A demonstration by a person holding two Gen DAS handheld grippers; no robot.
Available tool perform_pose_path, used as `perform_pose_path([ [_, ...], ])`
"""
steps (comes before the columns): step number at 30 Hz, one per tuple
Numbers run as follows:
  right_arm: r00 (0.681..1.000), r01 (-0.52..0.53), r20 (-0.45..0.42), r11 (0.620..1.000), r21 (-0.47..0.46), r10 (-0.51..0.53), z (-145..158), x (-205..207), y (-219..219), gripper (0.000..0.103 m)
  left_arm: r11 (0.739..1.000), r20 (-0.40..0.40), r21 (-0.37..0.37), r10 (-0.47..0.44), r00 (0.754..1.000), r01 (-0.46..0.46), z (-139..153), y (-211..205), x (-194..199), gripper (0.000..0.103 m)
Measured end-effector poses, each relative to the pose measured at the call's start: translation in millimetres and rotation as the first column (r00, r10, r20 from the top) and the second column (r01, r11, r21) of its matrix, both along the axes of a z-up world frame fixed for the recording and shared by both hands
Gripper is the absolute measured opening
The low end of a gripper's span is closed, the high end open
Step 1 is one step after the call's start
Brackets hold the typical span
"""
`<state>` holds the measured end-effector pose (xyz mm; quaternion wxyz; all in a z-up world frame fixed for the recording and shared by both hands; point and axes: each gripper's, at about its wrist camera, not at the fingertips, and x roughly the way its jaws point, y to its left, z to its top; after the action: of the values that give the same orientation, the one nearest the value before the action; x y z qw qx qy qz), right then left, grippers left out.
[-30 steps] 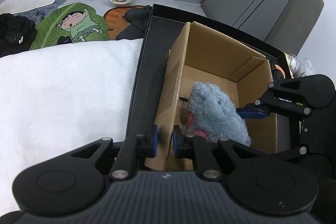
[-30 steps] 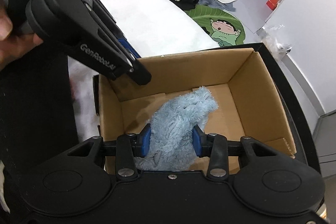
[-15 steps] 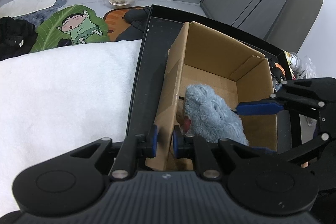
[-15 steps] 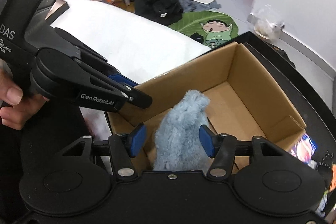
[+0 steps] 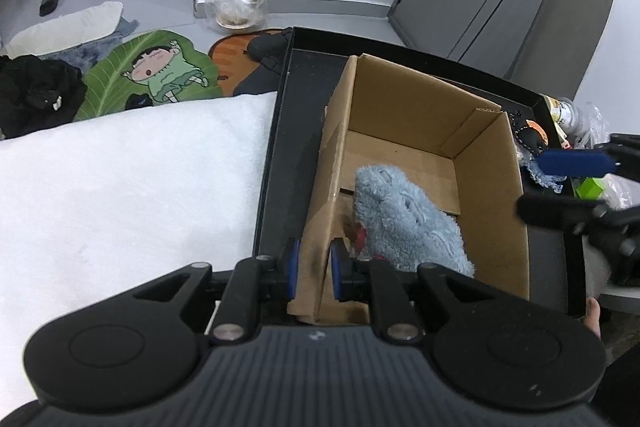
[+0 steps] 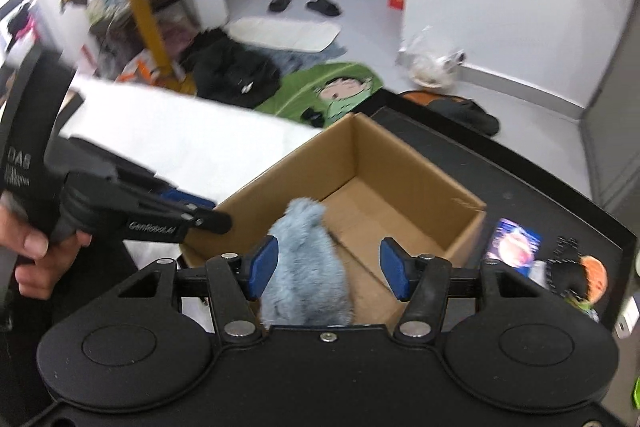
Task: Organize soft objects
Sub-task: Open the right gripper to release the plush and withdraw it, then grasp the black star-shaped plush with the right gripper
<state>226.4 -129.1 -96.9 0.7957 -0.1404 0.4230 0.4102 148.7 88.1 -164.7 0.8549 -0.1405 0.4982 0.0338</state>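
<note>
The left tongs point(image 5: 314, 269), at the bottom centre of the left wrist view, are pinching the near wall of the cardboard box point(image 5: 486, 187), one pad on each side of it. Inside the box, toward its lower left, lies the blue plush toy point(image 5: 404, 219). In the right wrist view the right tongs point(image 6: 328, 269) have just been opening and stand spread, the toy between the pads but not squeezed.

fluffy blue plush toy point(image 5: 404, 219), matt brown cardboard box point(image 5: 416, 111), white fleecy cloth point(image 5: 132, 183)
</note>
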Motion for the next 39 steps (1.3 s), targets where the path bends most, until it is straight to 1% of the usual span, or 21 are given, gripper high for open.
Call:
perform_pose_path([
  [4, 0.999, 0.053, 0.003, 0.998, 0.016, -0.053, -2, 9, -18, 0.056, 1.0, 0.009, 0.03, -0.002, 1.0, 0.002, 4, -5, -2, 0.018],
  [12, 0.992, 0.123, 0.001, 0.992, 0.034, -0.123, -11, 14, -45, 0.056, 0.999, 0.02, 0.049, 0.011, 1.0, -0.012, 4, -5, 0, 0.022],
  [15, 0.989, 0.149, 0.002, 0.988, 0.044, -0.149, -15, 16, -53, 0.056, 0.998, 0.019, 0.067, 0.013, 1.0, -0.015, 4, -7, 1, 0.029],
  [17, 0.985, 0.172, 0.004, 0.984, 0.048, -0.172, -18, 16, -62, 0.056, 0.997, 0.02, 0.074, 0.012, 1.0, -0.014, 3, -8, 2, 0.036],
  [18, 0.982, 0.187, 0.0, 0.981, 0.05, -0.188, -20, 19, -66, 0.056, 0.997, 0.02, 0.077, 0.011, 1.0, -0.013, 4, -9, 2, 0.037],
  [20, 0.975, 0.221, -0.009, 0.974, 0.049, -0.221, -26, 25, -76, 0.056, 0.997, 0.02, 0.082, 0.011, 1.0, -0.012, 3, -10, 3, 0.042],
  [23, 0.964, 0.266, -0.022, 0.963, 0.044, -0.265, -37, 32, -86, 0.056, 0.996, 0.017, 0.092, 0.013, 1.0, -0.015, 1, -11, 5, 0.046],
  [29, 0.934, 0.357, -0.03, 0.934, 0.029, -0.356, -59, 44, -101, 0.056, 0.994, 0.024, 0.102, 0.025, 0.999, -0.027, 0, -10, 10, 0.048],
  [34, 0.904, 0.428, -0.02, 0.903, 0.029, -0.428, -69, 58, -115, 0.058, 0.99, 0.046, 0.134, 0.037, 0.998, -0.043, 3, -14, 10, 0.05],
  [37, 0.889, 0.458, -0.01, 0.889, 0.013, -0.457, -77, 68, -120, 0.058, 0.987, 0.052, 0.151, 0.043, 0.998, -0.05, 3, -15, 14, 0.05],
  [39, 0.881, 0.473, -0.019, 0.881, 0.005, -0.473, -84, 76, -122, 0.059, 0.987, 0.055, 0.151, 0.045, 0.997, -0.053, 2, -16, 17, 0.051],
])
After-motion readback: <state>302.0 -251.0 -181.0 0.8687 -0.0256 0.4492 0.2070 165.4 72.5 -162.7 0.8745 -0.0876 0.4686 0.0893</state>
